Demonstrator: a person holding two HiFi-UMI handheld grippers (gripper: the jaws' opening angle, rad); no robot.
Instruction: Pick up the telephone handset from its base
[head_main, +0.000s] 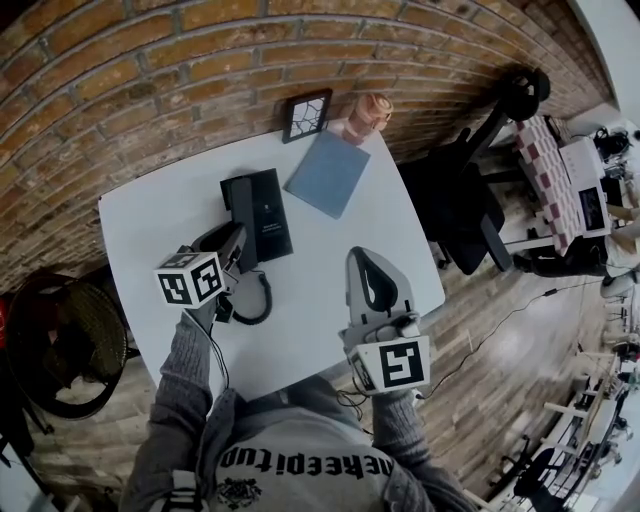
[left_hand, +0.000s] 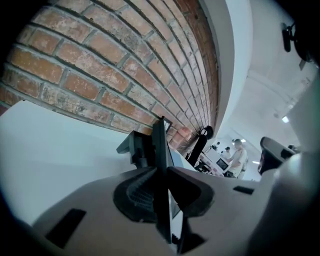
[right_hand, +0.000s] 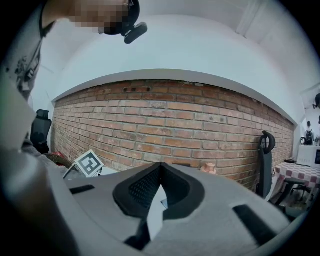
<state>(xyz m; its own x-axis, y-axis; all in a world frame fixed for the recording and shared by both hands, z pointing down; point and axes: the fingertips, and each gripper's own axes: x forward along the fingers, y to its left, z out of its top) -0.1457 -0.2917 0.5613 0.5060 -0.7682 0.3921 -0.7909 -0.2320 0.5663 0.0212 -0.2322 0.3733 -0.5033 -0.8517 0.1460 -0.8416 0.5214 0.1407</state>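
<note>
Handset (left_hand: 159, 147) is being pinched edge-on in left tool (head_main: 236, 240), close by base (head_main: 262, 212) on table (head_main: 150, 230), seemingly for lifting clear; coiled cord (head_main: 255, 305) is lying slack. Right tool (head_main: 368, 265) is waiting shut, empty, well apart, keeping clear.
</note>
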